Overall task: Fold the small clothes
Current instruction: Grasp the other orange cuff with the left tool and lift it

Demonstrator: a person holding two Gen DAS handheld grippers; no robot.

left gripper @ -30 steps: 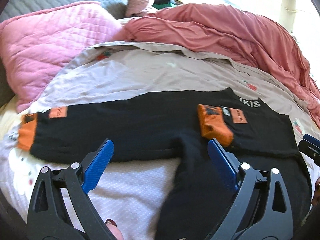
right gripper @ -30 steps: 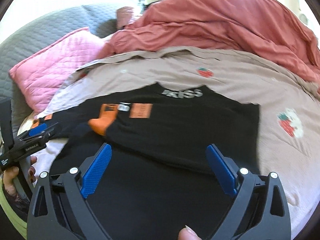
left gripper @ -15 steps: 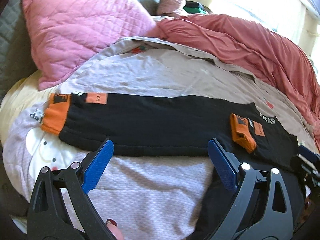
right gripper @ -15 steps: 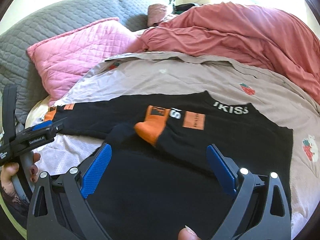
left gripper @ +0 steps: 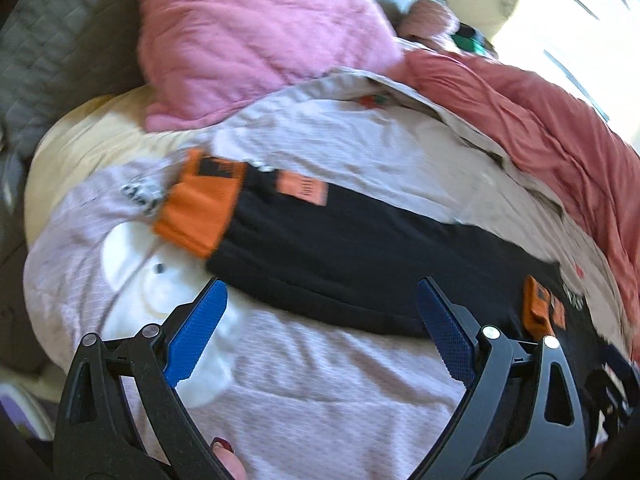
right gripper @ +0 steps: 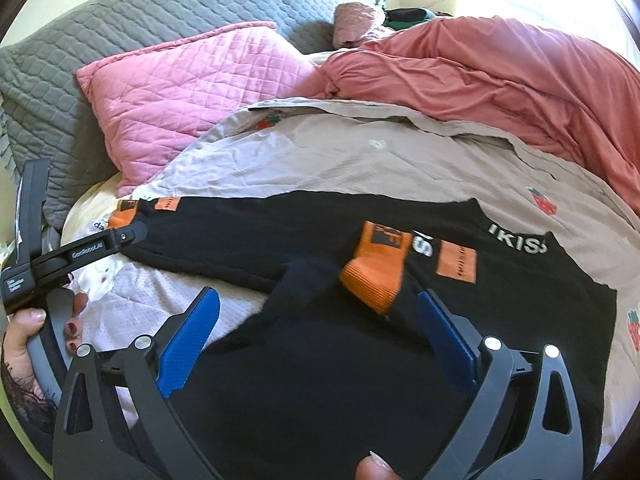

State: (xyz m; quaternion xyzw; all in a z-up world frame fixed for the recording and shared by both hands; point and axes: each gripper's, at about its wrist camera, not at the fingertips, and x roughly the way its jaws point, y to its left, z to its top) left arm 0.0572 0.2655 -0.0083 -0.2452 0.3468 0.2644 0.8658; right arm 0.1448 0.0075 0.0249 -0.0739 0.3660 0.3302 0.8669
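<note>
One black sweater (right gripper: pixel 360 360) spread flat on the bed (right gripper: pixel 360 152), over a pale sheet (left gripper: pixel 320 400) printed with strawberries. Lies partly under the right gripper (right gripper: pixel 318 332): dark cloth fills the gap between its two blue fingers (right gripper: pixel 188 344), spread wide and clamping nothing. Two sleeves, each ending in an orange cuff. Right sleeve folded across the chest, its cuff (right gripper: pixel 378 266) resting just ahead of the right-hand finger, near but apart. Left sleeve (left gripper: pixel 360 256) stretched straight out sideways, its cuff (left gripper: pixel 200 208) at the far end beside the pink pillow (left gripper: pixel 248 36).

Left gripper (left gripper: pixel 322 332) hovering over bare sheet just short of that outstretched sleeve, fingers (left gripper: pixel 196 336) parted wide and empty; sleeve edge crossing just beyond the fingertips, not between them (view somewhat blurred). Same gripper seen from the right wrist (right gripper: pixel 132 236), its dark tip close to the far cuff; touching or not, cannot tell.

Two orange patches on the sweater, one near each cuff (right gripper: pixel 456 264), plus white lettering at the neckline (right gripper: pixel 518 242).

Around it: one pink pillow, one grey quilted pillow (right gripper: pixel 120 40) behind it, one rumpled coral blanket (right gripper: pixel 500 64) along the far side. Two grippers, four blue fingers, one sweater.
</note>
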